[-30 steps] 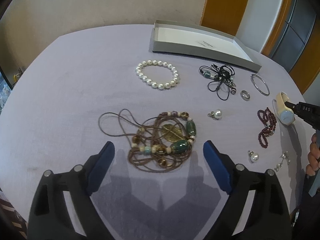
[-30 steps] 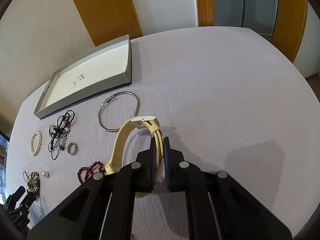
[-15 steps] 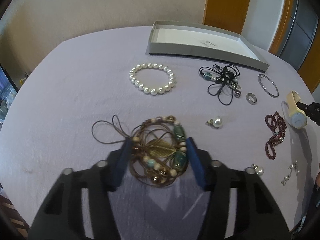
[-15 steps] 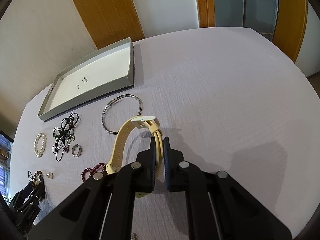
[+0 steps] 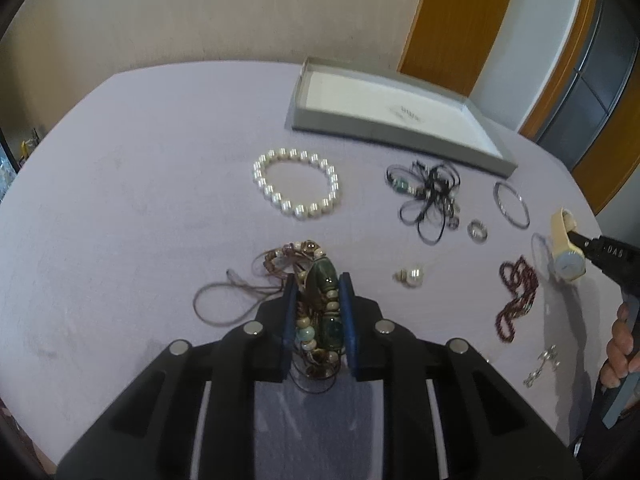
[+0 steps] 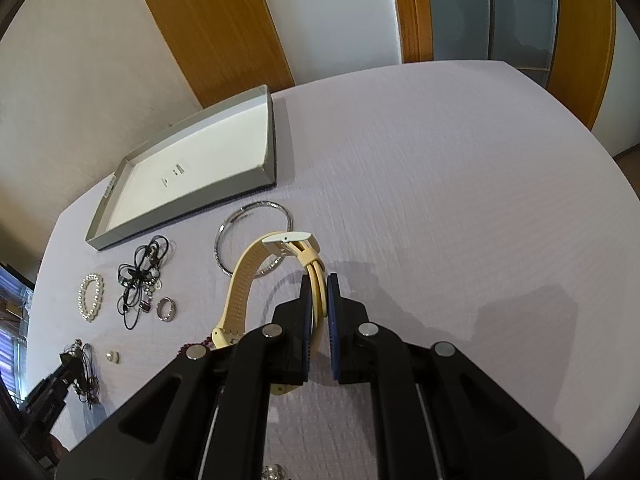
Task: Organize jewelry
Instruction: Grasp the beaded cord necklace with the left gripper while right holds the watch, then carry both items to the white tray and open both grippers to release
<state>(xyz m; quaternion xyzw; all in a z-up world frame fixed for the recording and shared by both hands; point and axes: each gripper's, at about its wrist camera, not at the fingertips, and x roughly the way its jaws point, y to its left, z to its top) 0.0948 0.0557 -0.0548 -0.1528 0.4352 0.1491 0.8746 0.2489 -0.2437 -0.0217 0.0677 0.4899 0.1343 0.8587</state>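
The left gripper (image 5: 319, 280) has its jaws closing on the bunched brown cord necklace with green beads (image 5: 320, 300), whose beads sit squeezed between the blue pads while a loose cord loop trails out to the left on the lilac tablecloth (image 5: 120, 220). The right gripper (image 6: 319, 284) is clenched on the strap of a cream wristwatch (image 6: 256, 276), whose buckle end arches up ahead of the fingers. Just beyond the left gripper lies a single pearl earring (image 5: 412, 276), with a dark red bead strand (image 5: 516, 292) to its right. Farther out come a pearl bracelet (image 5: 296, 188), a tangled black cord necklace (image 5: 428, 196), a silver ring (image 5: 478, 231) and a thin silver bangle (image 5: 511, 204). At the far side of the table stands a shallow grey box (image 5: 400, 136) with a white lining, a few small pieces inside too small to make out.
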